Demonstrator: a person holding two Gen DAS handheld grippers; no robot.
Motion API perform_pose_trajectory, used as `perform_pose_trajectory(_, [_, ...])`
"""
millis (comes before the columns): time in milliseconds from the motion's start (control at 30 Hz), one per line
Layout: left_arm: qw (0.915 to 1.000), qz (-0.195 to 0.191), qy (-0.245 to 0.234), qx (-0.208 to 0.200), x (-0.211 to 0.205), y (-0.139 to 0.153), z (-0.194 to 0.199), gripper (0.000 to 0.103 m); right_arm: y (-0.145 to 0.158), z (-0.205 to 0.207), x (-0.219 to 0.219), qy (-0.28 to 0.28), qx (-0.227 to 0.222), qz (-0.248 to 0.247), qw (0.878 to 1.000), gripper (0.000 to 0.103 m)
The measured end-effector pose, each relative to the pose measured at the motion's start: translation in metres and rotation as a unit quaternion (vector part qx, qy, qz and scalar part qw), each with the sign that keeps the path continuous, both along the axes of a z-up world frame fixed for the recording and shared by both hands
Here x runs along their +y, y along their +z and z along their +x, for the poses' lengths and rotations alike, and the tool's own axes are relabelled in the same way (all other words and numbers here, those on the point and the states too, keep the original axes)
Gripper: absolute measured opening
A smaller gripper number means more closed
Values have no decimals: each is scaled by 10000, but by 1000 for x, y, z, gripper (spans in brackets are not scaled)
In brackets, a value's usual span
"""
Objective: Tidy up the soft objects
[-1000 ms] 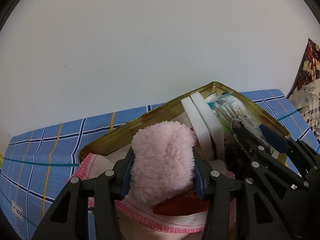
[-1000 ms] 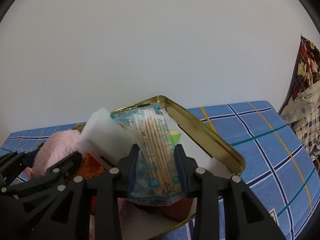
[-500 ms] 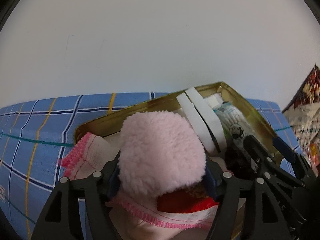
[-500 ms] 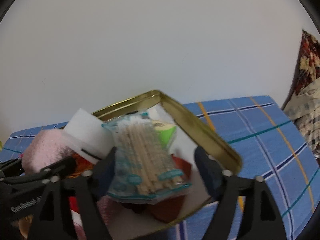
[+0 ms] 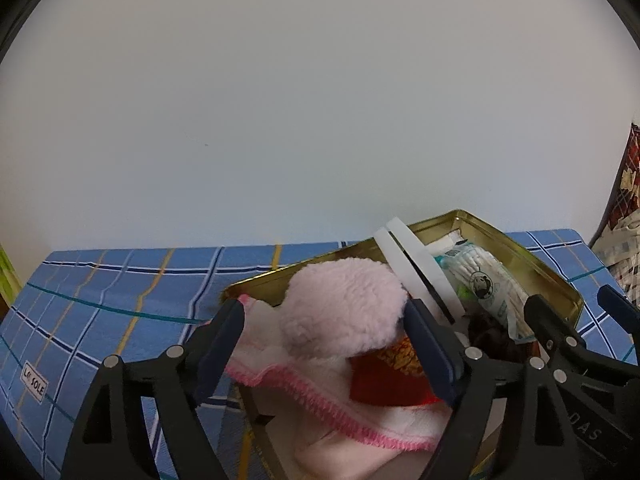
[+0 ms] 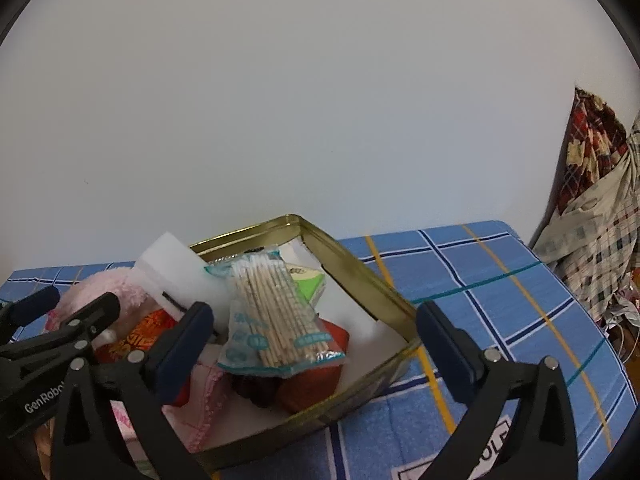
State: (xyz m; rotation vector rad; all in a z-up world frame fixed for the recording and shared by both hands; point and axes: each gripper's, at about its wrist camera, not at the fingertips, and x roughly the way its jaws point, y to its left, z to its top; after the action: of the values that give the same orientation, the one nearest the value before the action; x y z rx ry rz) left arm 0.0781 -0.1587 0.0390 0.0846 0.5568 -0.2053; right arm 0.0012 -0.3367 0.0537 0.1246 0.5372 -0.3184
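A gold tin (image 5: 552, 284) (image 6: 360, 276) sits on the blue checked cloth and holds soft things. A fluffy pink pad (image 5: 344, 308) (image 6: 116, 292) lies on a white cloth with pink trim (image 5: 340, 412), beside two white sponges (image 5: 420, 264) (image 6: 180, 276). A packet of cotton swabs (image 6: 272, 316) (image 5: 488, 292) rests on the pile. My left gripper (image 5: 324, 340) is open around the pink pad without pinching it. My right gripper (image 6: 312, 344) is open, its fingers wide on either side of the swab packet.
The blue checked cloth (image 5: 120, 292) (image 6: 500, 280) covers the surface up to a plain white wall. A pile of patterned fabric (image 6: 596, 208) lies at the far right. A red packet (image 5: 392, 376) and a green-and-white packet (image 6: 308, 284) lie in the tin.
Both grippers have opened. The left let go of the pink pad and the right let go of the swab packet, which now lie in the tin. Both grippers drew back a little.
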Motion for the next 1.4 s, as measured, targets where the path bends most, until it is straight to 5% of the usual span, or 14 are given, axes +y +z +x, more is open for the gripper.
perform_pose_trajectory(367, [9991, -329, -186, -172, 19, -1, -31, 87, -2, -28, 12, -221, -85, -48, 9997, 103])
perform_pose_trajectory(700, [9993, -86, -185, -312, 28, -8, -57, 89, 1, -65, 19, -388, -336, 204, 9985, 103])
perform_pose_trajectory(900, [9972, 173, 44, -728, 36, -9, -81, 89, 5, -90, 25, -476, -641, 307, 9963, 103])
perform_pose_trajectory(1400, [9974, -45, -87, -714, 47, -14, -105, 89, 17, -122, 47, -436, -1219, -222, 9913, 103])
